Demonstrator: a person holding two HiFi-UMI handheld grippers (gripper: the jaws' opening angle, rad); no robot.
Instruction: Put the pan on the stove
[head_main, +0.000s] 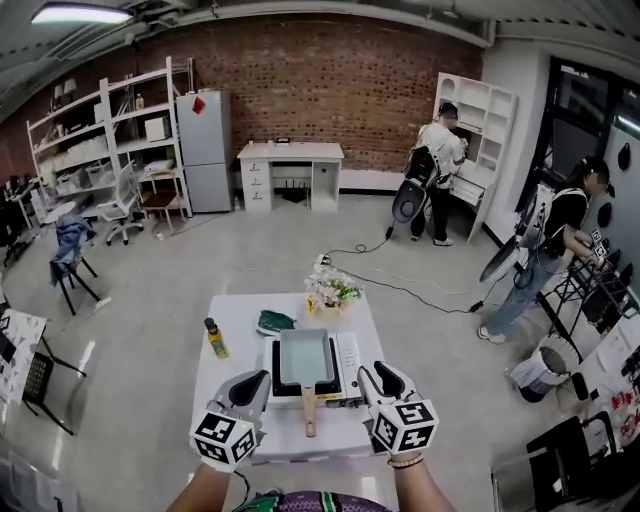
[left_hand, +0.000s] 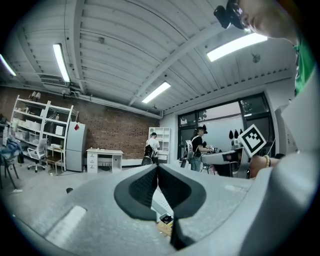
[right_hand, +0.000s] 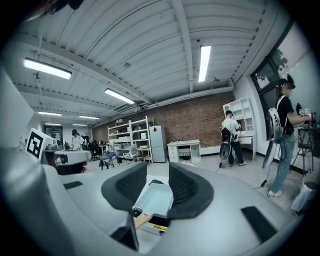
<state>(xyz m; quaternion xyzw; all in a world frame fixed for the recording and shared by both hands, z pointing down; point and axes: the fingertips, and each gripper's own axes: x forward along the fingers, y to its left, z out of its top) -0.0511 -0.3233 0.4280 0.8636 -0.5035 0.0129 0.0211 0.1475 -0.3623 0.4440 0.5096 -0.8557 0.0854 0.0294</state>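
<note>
Pan: the rectangular pale blue-green pan (head_main: 305, 358) sits on the stove (head_main: 347, 368). Its wooden handle (head_main: 309, 412) projects past the stove's near edge, toward the person.
Stove: portable unit, near the centre of the white table (head_main: 232, 400).
Left gripper (head_main: 258, 381): held level beside the stove's near left corner, clear of the pan. Jaws clenched tip to tip, with nothing between them.
Right gripper (head_main: 369, 376): held right of the handle, apart from it. Jaws released and spread, gripping nothing; the pan lies beyond the gap.
Other items: bottle (head_main: 215, 340) of yellow liquid left of the stove; green item (head_main: 275, 322), possibly a cloth, behind it; flowers (head_main: 333, 291) at the far edge.
</note>
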